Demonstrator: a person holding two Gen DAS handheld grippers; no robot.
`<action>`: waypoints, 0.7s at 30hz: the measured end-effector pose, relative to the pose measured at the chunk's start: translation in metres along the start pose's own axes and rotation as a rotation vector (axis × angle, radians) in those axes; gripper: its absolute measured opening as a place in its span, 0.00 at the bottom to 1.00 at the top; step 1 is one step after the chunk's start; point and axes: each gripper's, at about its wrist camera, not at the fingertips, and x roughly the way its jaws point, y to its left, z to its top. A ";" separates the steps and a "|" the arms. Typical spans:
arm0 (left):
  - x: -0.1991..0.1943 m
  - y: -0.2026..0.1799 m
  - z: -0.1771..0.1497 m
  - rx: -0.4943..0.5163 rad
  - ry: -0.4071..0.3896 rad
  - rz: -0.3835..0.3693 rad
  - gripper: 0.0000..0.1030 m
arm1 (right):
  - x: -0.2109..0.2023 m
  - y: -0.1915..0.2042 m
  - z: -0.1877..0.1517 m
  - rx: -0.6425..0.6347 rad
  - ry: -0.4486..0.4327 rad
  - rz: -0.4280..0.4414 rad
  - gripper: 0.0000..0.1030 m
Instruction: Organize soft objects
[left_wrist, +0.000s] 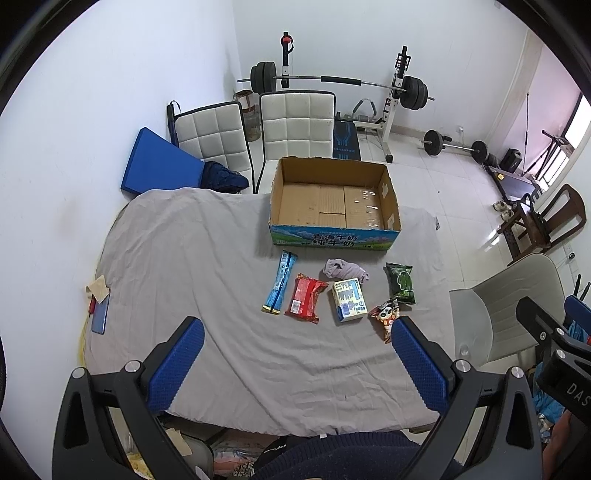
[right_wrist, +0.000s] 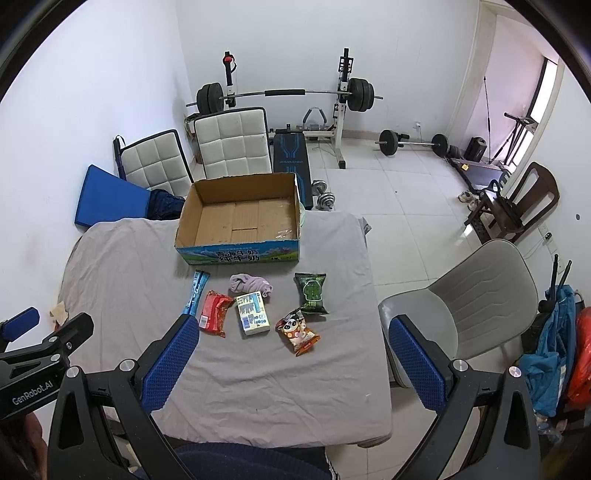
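An empty cardboard box (left_wrist: 334, 201) (right_wrist: 242, 221) stands at the far side of a table under a grey cloth (left_wrist: 207, 258) (right_wrist: 122, 273). In front of it lie a blue stick packet (left_wrist: 280, 282) (right_wrist: 195, 291), a red packet (left_wrist: 306, 297) (right_wrist: 215, 308), a white tissue pack (left_wrist: 349, 300) (right_wrist: 253, 308), a crumpled lilac sock (left_wrist: 345, 270) (right_wrist: 251, 283), a green packet (left_wrist: 400, 283) (right_wrist: 311, 292) and a panda snack bag (left_wrist: 386, 317) (right_wrist: 298, 330). My left gripper (left_wrist: 295, 343) and right gripper (right_wrist: 291, 343) hover open and empty above the table's near side.
A phone (left_wrist: 99, 308) and crumpled paper (left_wrist: 96, 287) lie at the table's left edge. Two white padded chairs (left_wrist: 295, 125) stand behind the box, a grey chair (right_wrist: 472, 299) at the right. A barbell rack (right_wrist: 284, 96) and weights occupy the far floor.
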 end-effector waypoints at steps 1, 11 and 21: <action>-0.001 0.001 -0.002 -0.001 0.000 -0.001 1.00 | 0.000 0.000 0.001 0.000 -0.002 -0.002 1.00; -0.002 0.002 -0.001 -0.003 -0.007 -0.002 1.00 | -0.005 -0.001 -0.002 0.007 -0.011 0.000 1.00; -0.004 0.001 0.000 0.002 -0.020 -0.003 1.00 | -0.010 -0.002 -0.002 0.010 -0.025 0.006 1.00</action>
